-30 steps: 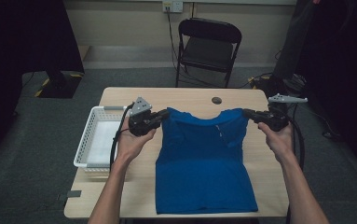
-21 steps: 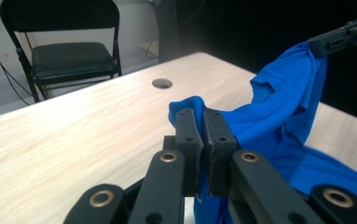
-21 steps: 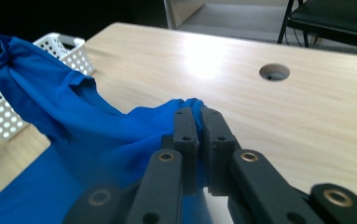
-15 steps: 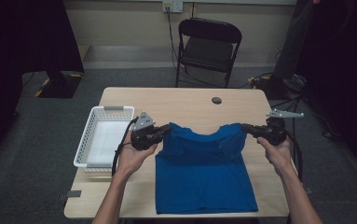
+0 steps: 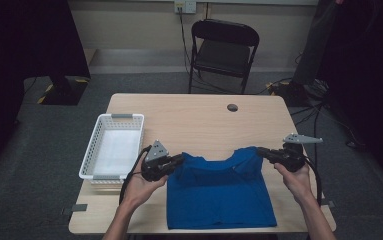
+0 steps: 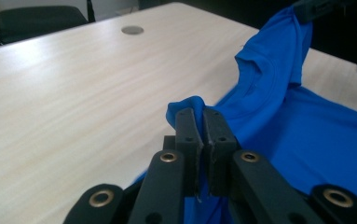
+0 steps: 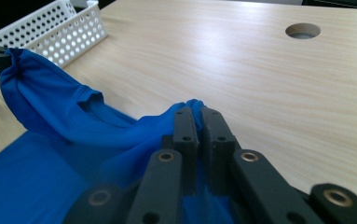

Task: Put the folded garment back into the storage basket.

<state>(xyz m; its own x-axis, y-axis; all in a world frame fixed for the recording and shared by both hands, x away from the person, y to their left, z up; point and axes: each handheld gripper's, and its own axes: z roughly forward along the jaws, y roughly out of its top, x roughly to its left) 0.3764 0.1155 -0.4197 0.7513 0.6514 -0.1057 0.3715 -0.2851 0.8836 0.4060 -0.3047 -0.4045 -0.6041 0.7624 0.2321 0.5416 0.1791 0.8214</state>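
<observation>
1. Since a second ago we have brought both hands down and toward us: the shirt's top edge, then held up near the middle of the table, now hangs low over the near half, folding over the lower part.
2. Our left gripper [image 5: 179,160] is clenched on the left shoulder of the bright blue, soft knit T-shirt [image 5: 219,192]; in the left gripper view its black jaws pinch a small bunch of cloth [image 6: 185,105] with no gap.
3. Our right gripper [image 5: 262,150] is likewise clamped on the right shoulder, a tuft of fabric [image 7: 192,106] bulging above the closed jaws.
4. We judge the step in hand to be a fold, carrying the collar end toward the hem; the lower part of the shirt lies flat on the pale, smooth wood-grain table [image 5: 189,115], the top sags between the grippers.
5. Next we would need to lay both shoulders down level and together, so the edges line up, before letting go.
6. Beside the shirt, just to the left, stands a white perforated plastic basket [image 5: 91,150], rectangular; a round grommet hole [image 5: 232,107] sits well apart near the far edge.
</observation>
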